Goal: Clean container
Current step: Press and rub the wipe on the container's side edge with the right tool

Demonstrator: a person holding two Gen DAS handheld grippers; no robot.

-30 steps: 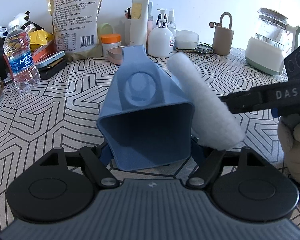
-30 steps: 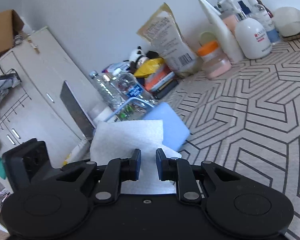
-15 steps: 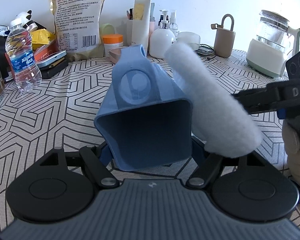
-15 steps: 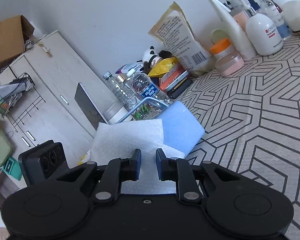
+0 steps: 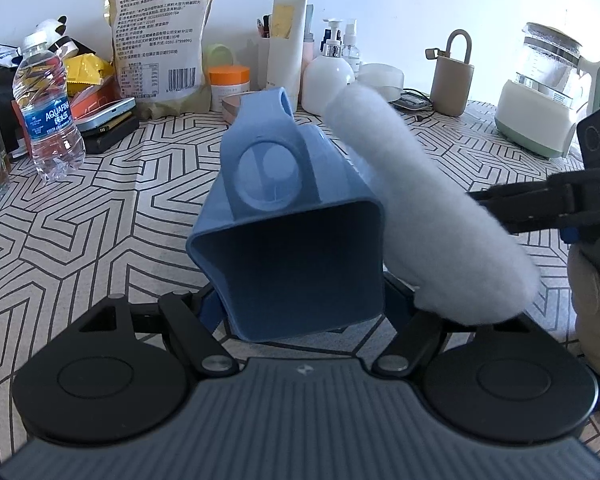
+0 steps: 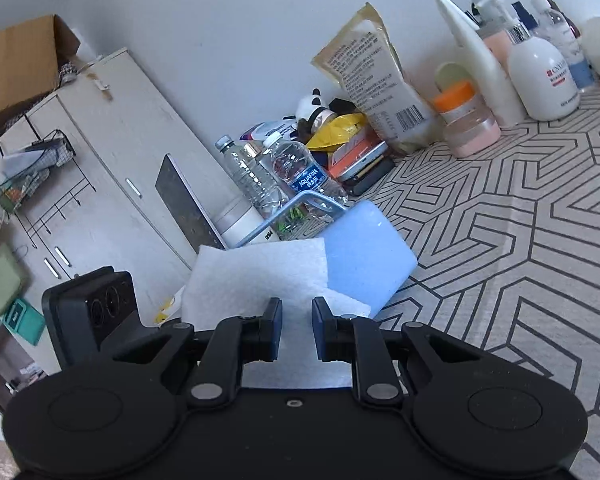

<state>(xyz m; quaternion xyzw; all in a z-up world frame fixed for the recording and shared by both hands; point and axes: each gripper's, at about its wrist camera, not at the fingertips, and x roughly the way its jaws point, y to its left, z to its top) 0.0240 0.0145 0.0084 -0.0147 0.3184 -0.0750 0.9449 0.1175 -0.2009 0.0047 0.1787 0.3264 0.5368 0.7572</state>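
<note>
My left gripper [image 5: 304,308] is shut on a blue plastic container [image 5: 292,240], which it holds tilted above the table with the square mouth toward the camera; the container hides most of the fingers. A round window and a loop handle show on its upper side. My right gripper [image 5: 496,210] comes in from the right, shut on a folded white cloth [image 5: 428,208] that lies flat against the container's right outer wall. In the right wrist view the cloth [image 6: 256,280] spreads out from between the right gripper [image 6: 296,328] fingers, with the container [image 6: 364,256] just behind it.
A patterned tablecloth [image 5: 120,216] covers the table. Along the back wall stand a water bottle [image 5: 48,108], a snack bag [image 5: 160,36], lotion bottles [image 5: 328,80], a tan holder [image 5: 452,80] and a kettle [image 5: 540,92]. A gloved hand [image 5: 592,284] grips the right tool.
The cloth has slid along the container's right wall toward its mouth, nearer the left camera. The right gripper has tilted a little. The container has stayed in place.
</note>
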